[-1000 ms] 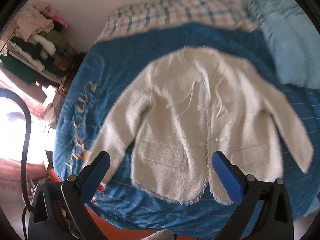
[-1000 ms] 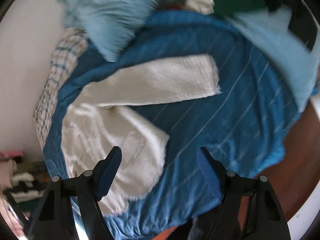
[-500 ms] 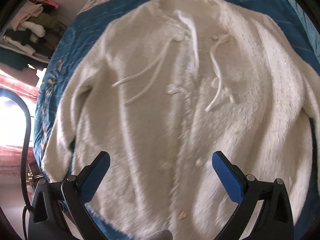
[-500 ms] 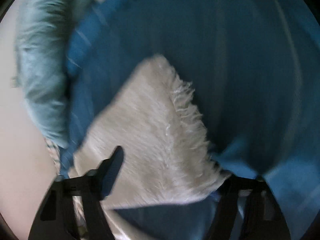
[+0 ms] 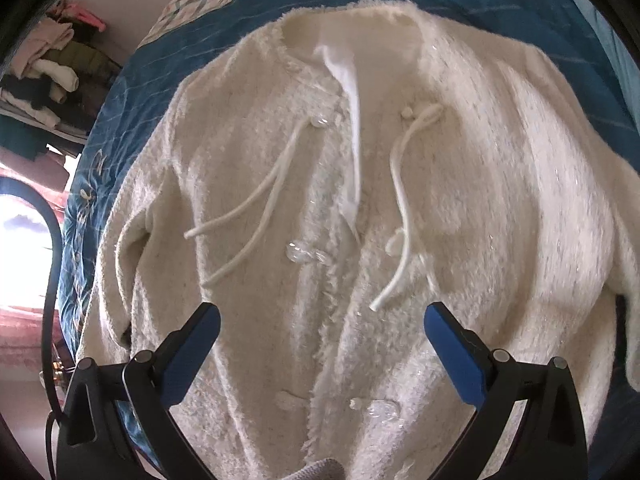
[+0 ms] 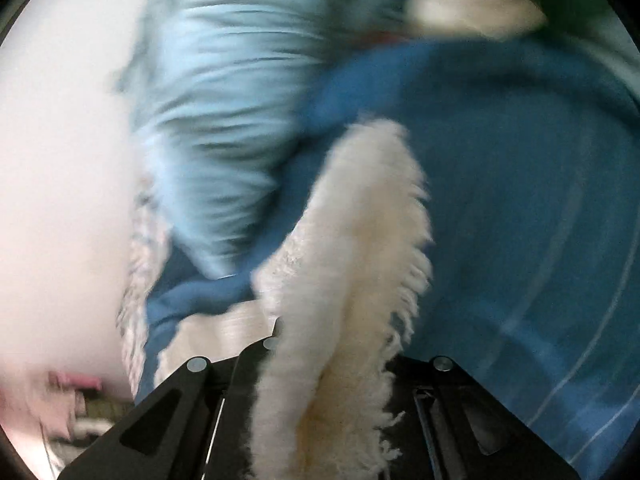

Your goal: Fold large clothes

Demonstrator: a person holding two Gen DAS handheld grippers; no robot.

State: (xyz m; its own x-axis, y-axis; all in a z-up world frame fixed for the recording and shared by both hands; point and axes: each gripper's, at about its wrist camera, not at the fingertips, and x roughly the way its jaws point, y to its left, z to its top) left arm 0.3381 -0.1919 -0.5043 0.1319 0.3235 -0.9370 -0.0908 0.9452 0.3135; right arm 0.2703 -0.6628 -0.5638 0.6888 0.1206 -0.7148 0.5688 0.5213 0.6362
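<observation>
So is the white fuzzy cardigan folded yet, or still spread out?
Mostly spread: the cardigan lies front-up on the blue bedspread, unbuttoned at the neck; only its sleeve is lifted.

The right gripper (image 6: 320, 376) was clamped on the fringed cuff of the white sleeve (image 6: 360, 248), which stood up over the blue bedspread (image 6: 520, 200); a pale-blue quilt (image 6: 224, 120) blurred behind.

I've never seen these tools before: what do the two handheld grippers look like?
The left gripper has two black plastic fingers with flat blue pads, silver pivot screws, and a black cable looping at its side. The right gripper shows the same black frame and silver screws; its pads are hidden.
</observation>
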